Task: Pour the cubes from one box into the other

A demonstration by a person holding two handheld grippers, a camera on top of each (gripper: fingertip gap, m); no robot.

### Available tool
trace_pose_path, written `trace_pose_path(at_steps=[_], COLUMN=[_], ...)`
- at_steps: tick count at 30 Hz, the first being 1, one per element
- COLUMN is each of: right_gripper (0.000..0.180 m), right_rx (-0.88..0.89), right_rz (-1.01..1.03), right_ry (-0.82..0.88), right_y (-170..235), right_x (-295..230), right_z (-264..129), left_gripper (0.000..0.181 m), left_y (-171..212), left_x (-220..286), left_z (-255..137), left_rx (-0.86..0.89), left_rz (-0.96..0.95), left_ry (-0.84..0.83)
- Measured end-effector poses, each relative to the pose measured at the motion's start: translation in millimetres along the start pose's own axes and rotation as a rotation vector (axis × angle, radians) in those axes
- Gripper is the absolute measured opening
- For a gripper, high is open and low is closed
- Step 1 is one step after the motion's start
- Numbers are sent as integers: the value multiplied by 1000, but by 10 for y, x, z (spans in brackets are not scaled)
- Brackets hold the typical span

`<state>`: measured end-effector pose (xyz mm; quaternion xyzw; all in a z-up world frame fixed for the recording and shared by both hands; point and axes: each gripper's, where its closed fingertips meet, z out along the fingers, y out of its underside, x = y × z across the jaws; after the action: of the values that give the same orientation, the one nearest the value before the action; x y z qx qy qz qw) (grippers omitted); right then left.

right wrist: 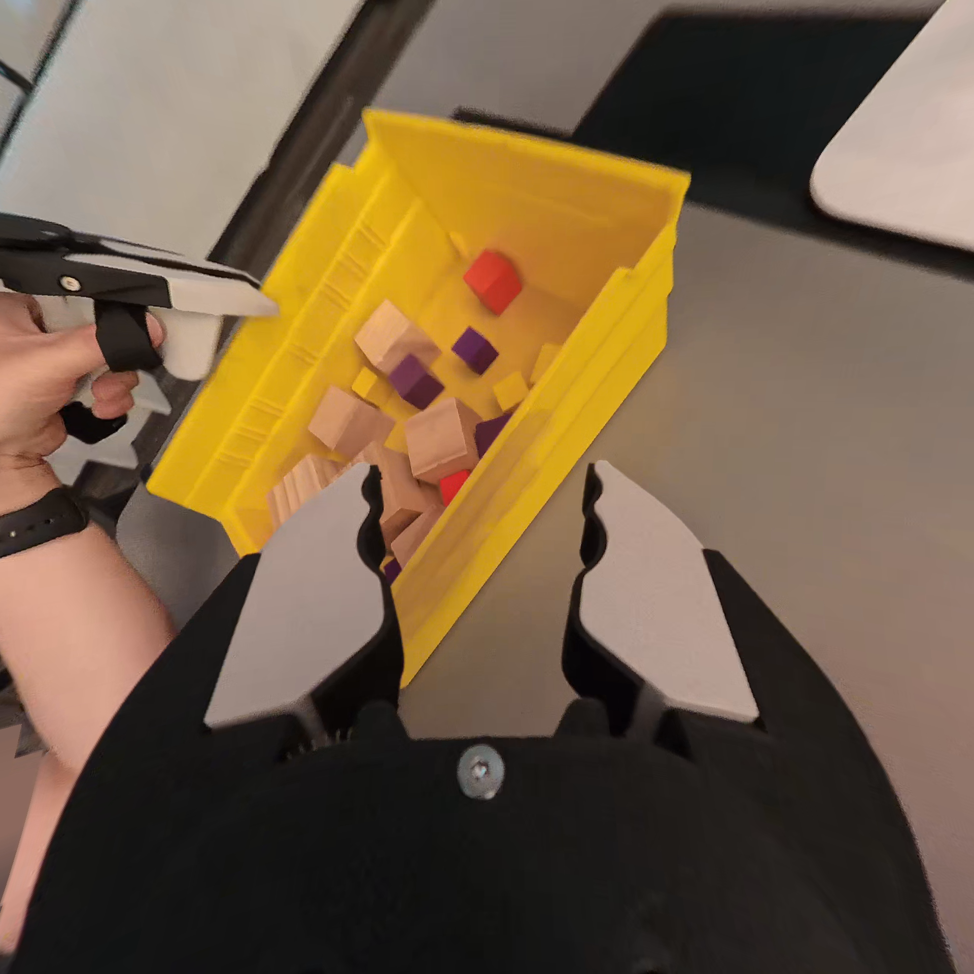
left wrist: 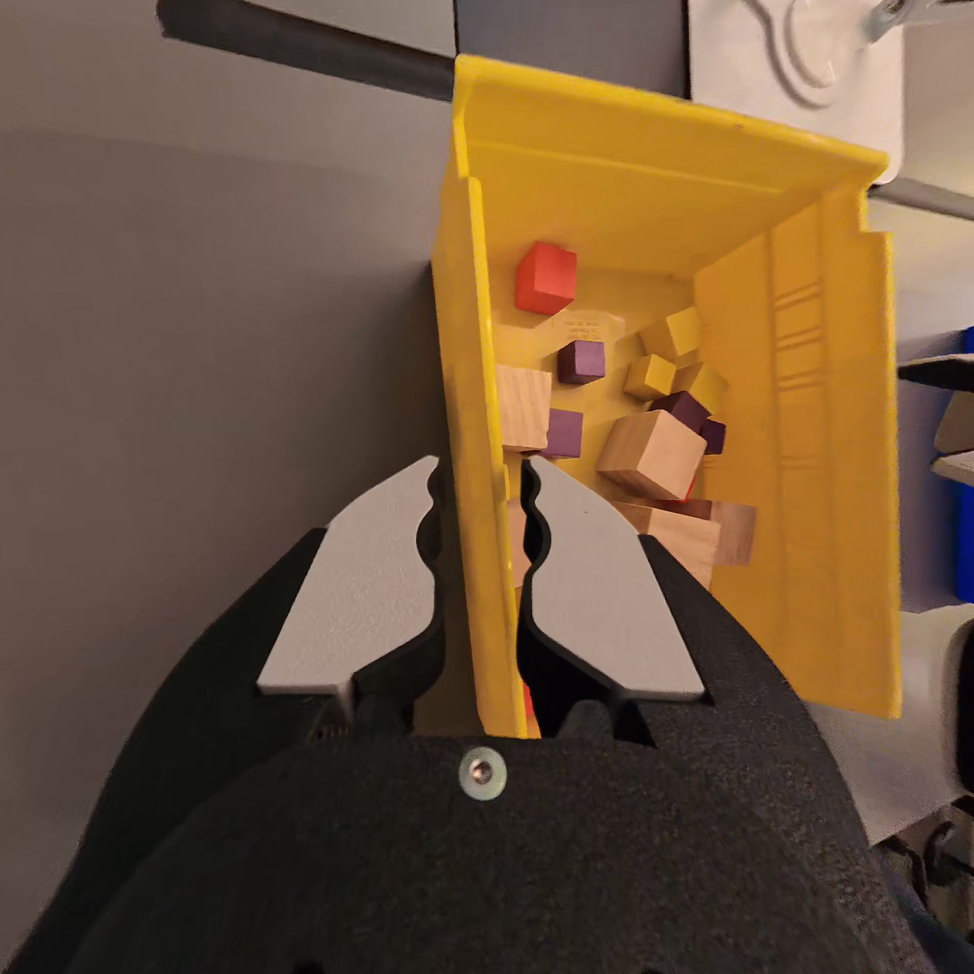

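A yellow box (left wrist: 632,200) holds several cubes: a red cube (left wrist: 545,284), purple cubes (left wrist: 580,361), small yellow cubes (left wrist: 680,332) and larger wooden cubes (left wrist: 651,453). My left gripper (left wrist: 482,464) is shut on the box's side wall, one finger inside and one outside. In the right wrist view the box (right wrist: 527,184) sits askew over the grey table, and the cubes, among them the red cube (right wrist: 493,282) and a wooden cube (right wrist: 440,440), lie heaped toward its near end. My right gripper (right wrist: 482,469) is open and straddles the other side wall. The left gripper (right wrist: 258,304) meets the far wall.
A person's hand and a wrist with a black band (right wrist: 42,522) hold the left gripper. A white rounded slab (right wrist: 896,158) and a black mat (right wrist: 738,105) lie at the back right of the grey table (right wrist: 790,421). A blue object (left wrist: 967,464) shows at the right edge.
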<state>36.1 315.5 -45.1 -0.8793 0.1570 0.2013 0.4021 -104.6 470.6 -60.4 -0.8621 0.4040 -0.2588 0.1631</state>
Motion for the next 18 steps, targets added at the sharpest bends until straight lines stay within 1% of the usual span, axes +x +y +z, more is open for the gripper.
trace_pose_path(at_steps=[3,7,9,10,12,15,18], right_gripper=[73,64,57,49,34,33,32], right_rx=[-133,-173,-230,-258,-281,-333,-405], right_rz=[50,93,114,120,176,168,226], right_ry=[21,92,125,162,164,209,226], right_y=[74,64,135,167,173,204,309], right_x=[18,59,81,117,80,98,103], right_z=[137,248,314,342,390,425,455], left_gripper=[26,25,25,24,21,16,10], left_y=[19,93,130,136,152,176,199], left_x=[-6,-36,-47,-39,-21,27,-23], left_z=[33,97,134,149,181,256,314], left_rx=[-20,-71,-99,-106,-125,-160,-195], left_rz=[-6,-18,-19,-17,-12,5,30], left_ry=[0,-9,-15,-12,-14,-14,-81])
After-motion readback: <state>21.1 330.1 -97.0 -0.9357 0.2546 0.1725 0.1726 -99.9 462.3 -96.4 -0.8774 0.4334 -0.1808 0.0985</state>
